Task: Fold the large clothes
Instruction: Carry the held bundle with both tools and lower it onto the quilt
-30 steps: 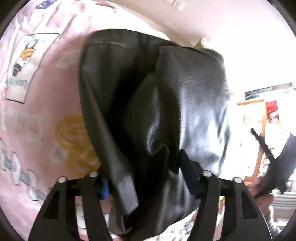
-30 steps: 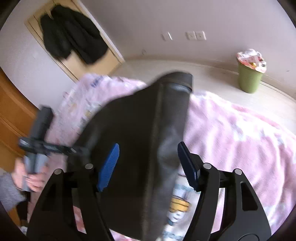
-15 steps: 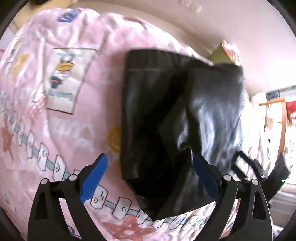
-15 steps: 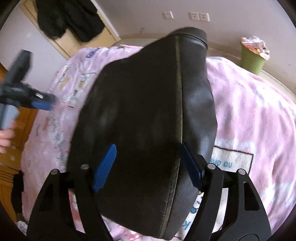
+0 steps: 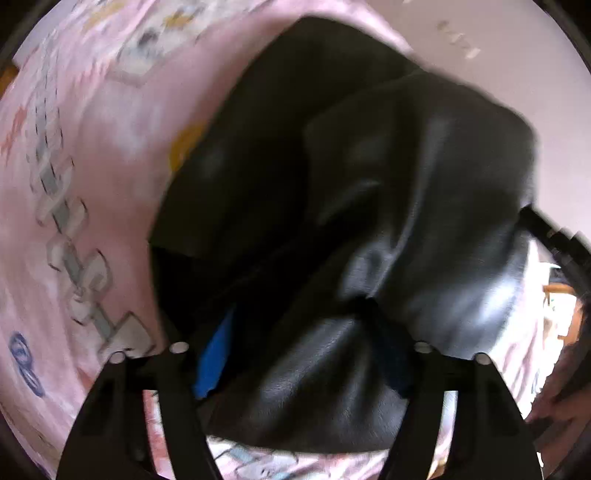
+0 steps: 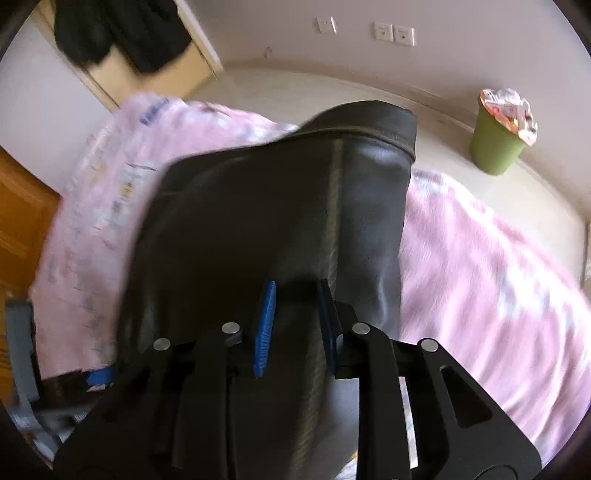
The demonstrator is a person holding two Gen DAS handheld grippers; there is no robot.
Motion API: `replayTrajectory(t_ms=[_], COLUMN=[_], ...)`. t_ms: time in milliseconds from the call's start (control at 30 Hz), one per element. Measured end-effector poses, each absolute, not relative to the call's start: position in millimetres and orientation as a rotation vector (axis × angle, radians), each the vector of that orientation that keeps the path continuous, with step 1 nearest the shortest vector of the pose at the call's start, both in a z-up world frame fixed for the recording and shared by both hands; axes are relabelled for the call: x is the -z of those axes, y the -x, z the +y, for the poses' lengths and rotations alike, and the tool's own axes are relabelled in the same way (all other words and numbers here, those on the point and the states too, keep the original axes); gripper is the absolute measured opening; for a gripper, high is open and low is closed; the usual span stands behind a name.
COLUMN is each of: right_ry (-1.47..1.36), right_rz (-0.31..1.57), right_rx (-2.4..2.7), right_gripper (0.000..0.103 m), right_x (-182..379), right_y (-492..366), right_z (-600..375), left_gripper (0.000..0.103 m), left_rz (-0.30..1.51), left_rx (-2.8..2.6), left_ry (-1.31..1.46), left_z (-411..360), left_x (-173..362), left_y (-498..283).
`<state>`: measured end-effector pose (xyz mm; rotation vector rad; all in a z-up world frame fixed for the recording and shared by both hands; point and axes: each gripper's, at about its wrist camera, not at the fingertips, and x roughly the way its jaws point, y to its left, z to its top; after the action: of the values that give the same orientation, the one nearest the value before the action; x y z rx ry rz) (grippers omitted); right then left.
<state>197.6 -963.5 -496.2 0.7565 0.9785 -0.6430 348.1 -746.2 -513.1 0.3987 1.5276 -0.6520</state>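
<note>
Black leather-look garment (image 5: 369, 206) lies bunched on a bed under a pink printed blanket (image 5: 92, 155). Left wrist view blurred; folds and glossy highlights still readable.

Left claw (image 5: 306, 354): jaws closing, garment between them. Blue pad (image 5: 216, 358) of 1 finger shows at the left of the fabric; the other pad is mostly buried in a dark fold. Fabric bulges up between the 2 fingers. Whether the pads press the material yet: cannot tell through the blur and folds; a gap seems to remain beside the blue pad.

Right claw (image 6: 295, 325): jaws closing, drawn narrow, a ridge of the garment (image 6: 280, 206) between the 2 pads and apparently pinched. Blue ribbed pad (image 6: 266, 325) stands edge-on; the opposite pad is dark in shadow. A stitched seam runs up the garment from the claw toward a hemmed end at the far side.

Surroundings, right wrist view: green waste bin (image 6: 496, 144) full of wrappers on the pale floor by the wall, well apart from the bed. Wall sockets (image 6: 393, 33) above the skirting. Dark clothes (image 6: 122, 33) hang on a light wooden door. Brown wooden cabinet (image 6: 18, 218) at left edge. Other handheld tool, grey and black, partly visible at lower left beside the bed.
</note>
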Motion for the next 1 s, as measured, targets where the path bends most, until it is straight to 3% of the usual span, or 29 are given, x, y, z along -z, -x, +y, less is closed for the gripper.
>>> replayTrajectory(t_ms=[133, 267, 467, 533, 567, 600, 633, 800, 967, 1000], right_ry=[-0.693, -0.711, -0.852, -0.906, -0.901, -0.894, -0.883, -0.922, -0.979, -0.96], right_rz=[1.101, 1.1, 0.923, 0.861, 0.849, 0.837, 0.831, 0.886, 0.843, 0.86], right_rx=[0.647, 0.678, 0.634, 0.618, 0.609, 0.596, 0.589, 0.572, 0.643, 0.646], right_gripper=[0.021, 0.021, 0.024, 0.024, 0.024, 0.024, 0.024, 0.024, 0.024, 0.024], right_x=[521, 534, 499, 487, 481, 477, 475, 516, 550, 553], right_y=[-227, -239, -203, -178, -162, -148, -131, -88, -75, -79], right_z=[-984, -993, -973, -953, -934, -917, -892, -811, -791, -789], left_gripper=[0.087, 0.096, 0.096, 0.088, 0.082, 0.07, 0.067, 0.072, 0.071, 0.065], left_rz=[1.487, 1.449, 1.458, 1.455, 1.462, 1.476, 1.519, 1.522, 1.557, 1.58], left_rx=[0.558, 0.518, 0.493, 0.516, 0.54, 0.565, 0.594, 0.784, 0.743, 0.696], left_ry=[-0.417, -0.502, -0.561, -0.561, -0.545, -0.522, -0.459, -0.302, -0.416, -0.446], left_z=[-744, -749, -757, -758, -758, -759, -759, -802, -858, -861], left_x=[526, 540, 542, 529, 519, 512, 500, 454, 496, 515], left_y=[-354, -356, -365, -365, -365, -366, -369, -369, -370, -376])
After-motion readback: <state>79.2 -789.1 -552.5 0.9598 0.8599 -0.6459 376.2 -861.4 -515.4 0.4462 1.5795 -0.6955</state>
